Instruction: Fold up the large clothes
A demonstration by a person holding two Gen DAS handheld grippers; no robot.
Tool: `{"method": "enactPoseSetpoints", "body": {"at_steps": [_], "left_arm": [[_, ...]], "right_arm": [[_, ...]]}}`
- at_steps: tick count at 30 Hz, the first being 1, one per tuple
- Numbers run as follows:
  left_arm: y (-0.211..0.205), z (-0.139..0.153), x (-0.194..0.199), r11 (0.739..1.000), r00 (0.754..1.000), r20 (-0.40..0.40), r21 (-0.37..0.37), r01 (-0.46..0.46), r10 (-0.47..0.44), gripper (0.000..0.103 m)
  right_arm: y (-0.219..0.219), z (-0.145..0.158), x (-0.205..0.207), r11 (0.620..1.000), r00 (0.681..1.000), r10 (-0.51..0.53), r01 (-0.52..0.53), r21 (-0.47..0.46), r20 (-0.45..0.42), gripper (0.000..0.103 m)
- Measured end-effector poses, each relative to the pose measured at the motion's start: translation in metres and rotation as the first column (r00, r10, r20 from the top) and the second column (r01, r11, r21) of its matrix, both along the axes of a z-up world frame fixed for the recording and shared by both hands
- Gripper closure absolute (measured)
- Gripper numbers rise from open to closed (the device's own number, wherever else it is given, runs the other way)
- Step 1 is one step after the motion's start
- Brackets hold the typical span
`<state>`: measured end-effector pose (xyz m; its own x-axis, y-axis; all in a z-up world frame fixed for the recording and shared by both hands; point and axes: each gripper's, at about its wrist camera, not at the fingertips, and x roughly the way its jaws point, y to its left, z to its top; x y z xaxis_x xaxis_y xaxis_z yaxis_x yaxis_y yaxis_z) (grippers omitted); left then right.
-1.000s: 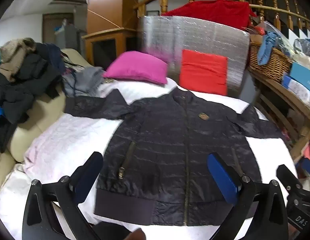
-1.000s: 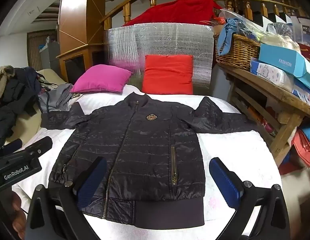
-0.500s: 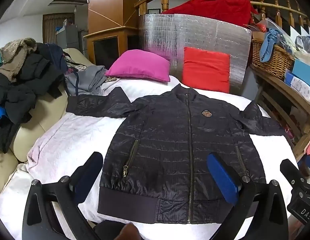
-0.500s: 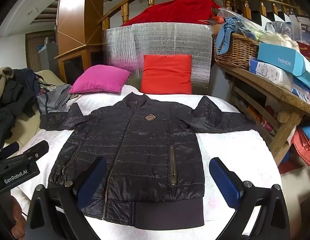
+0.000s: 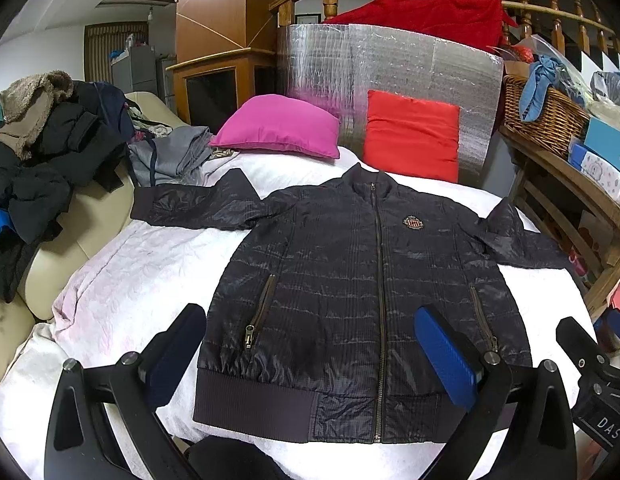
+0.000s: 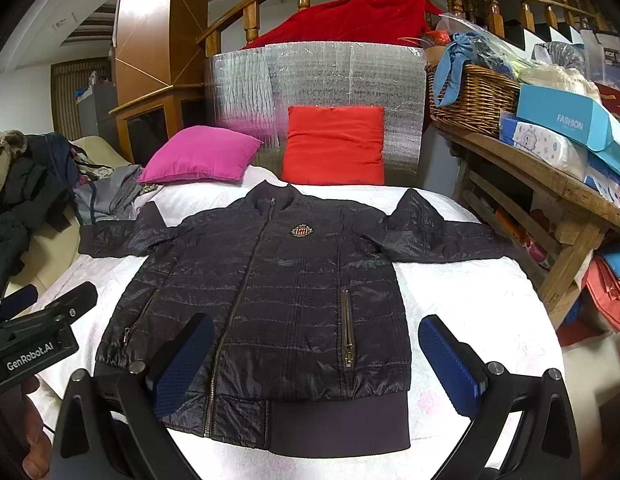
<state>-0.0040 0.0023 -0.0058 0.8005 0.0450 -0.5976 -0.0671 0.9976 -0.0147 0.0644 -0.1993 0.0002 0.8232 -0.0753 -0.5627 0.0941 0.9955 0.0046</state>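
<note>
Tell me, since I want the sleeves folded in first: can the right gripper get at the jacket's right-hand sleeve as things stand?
Probably yes. The right gripper is open and hangs over the hem, and the sleeve lies flat on the bed with nothing on it or between them.

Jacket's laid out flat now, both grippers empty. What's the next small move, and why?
Probably take the left gripper out to the cuff of the jacket's left-side sleeve and pinch it. The jacket lies zipped and face up on the white cover, sleeves spread wide, both grippers open above the hem; folding a sleeve in seems the natural start.
</note>
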Motion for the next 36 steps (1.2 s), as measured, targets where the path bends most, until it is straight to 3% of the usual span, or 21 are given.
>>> {"method": "enactPoseSetpoints", "body": {"at_steps": [36], "left_arm": [[-0.0024,-0.001,-0.0008,1.0,1.0,-0.006,-0.006,0.009,-0.009,0.0]], "right_arm": [[0.0031,-0.0004,-0.0018,1.0,1.0,-0.002,0.002,-0.01,-0.007,0.0]]}}
